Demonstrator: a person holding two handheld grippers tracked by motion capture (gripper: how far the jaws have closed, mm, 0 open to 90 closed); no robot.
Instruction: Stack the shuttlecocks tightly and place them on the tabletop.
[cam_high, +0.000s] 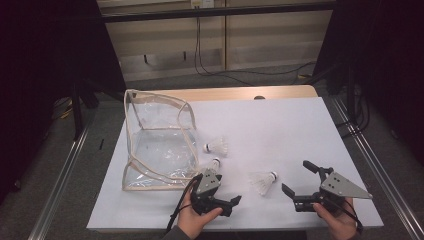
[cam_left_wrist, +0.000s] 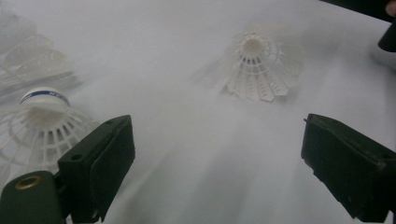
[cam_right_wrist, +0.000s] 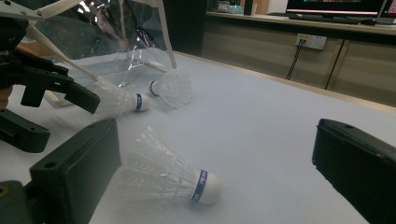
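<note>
shuttlecocks lie loose on the white bench (cam_high: 280, 130), three of them, and the one nearest both tools (cam_high: 263, 182) sits between them, at about 10 o'clock from the right tool (cam_high: 298, 179) and 2 o'clock from the left tool (cam_high: 227, 192). it lies on its side, cork pointing toward 3 o'clock in the high view. i judge it very light and springy: the plastic skirt (cam_right_wrist: 154, 175) would flex and could crush under a hard pinch, and it would roll or skid if nudged. the safer hold looks like the cork end (cam_right_wrist: 208, 187) just by the blue band (firm, small, rounded, so a little slippery), or a gentle close across the narrow neck of the skirt.

both tools are spread wide with nothing between the jaws; the right gripper view shows this shuttlecock low between its pads.

a second shuttlecock (cam_high: 214, 163) lies just beside the left tool, a third (cam_high: 216, 146) a little farther, at 12 o'clock from it. the clear bag (cam_high: 159, 142) with pale trim stands at 11 o'clock from the left tool, soft-walled and sagging; it looks to hold nothing, and all three shuttlecocks are outside it.
</note>
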